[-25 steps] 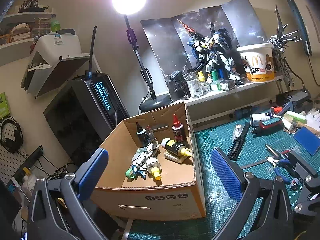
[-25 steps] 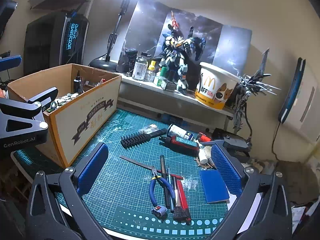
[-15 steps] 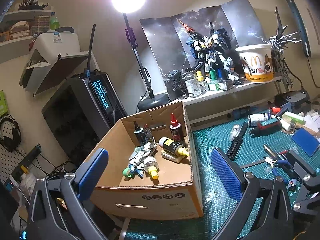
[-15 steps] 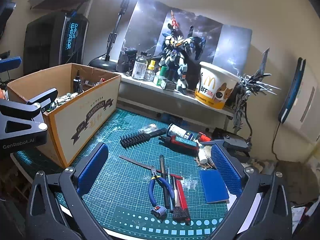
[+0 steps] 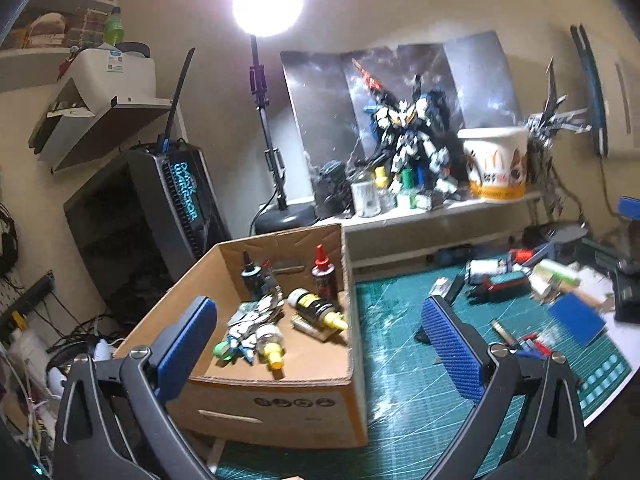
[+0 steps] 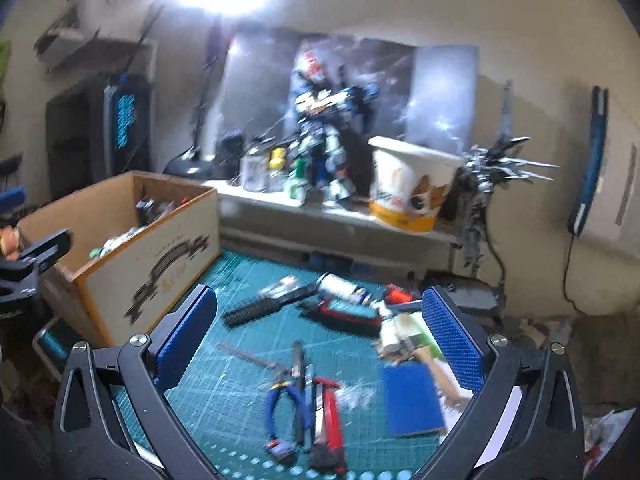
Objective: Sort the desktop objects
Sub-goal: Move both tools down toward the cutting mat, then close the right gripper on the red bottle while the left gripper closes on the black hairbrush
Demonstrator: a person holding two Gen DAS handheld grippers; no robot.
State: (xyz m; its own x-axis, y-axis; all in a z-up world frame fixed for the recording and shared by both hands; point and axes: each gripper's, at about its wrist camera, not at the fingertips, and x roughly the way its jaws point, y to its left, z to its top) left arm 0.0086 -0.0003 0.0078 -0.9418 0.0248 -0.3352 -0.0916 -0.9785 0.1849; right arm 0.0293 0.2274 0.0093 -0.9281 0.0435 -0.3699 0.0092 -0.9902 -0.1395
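Glowing blue letters run down the front edge of the tall black computer case (image 5: 182,196); they seem to read "DARK WARRIOR", though blur softens them. The white and yellow paper bucket (image 5: 498,164) on the shelf bears a golden-arches "M" logo. Print on the brown cardboard box (image 6: 168,260) is too blurred to read.

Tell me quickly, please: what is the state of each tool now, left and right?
Left tool: open, holding nothing, above the cardboard box.
Right tool: open, holding nothing, above the cutting mat.
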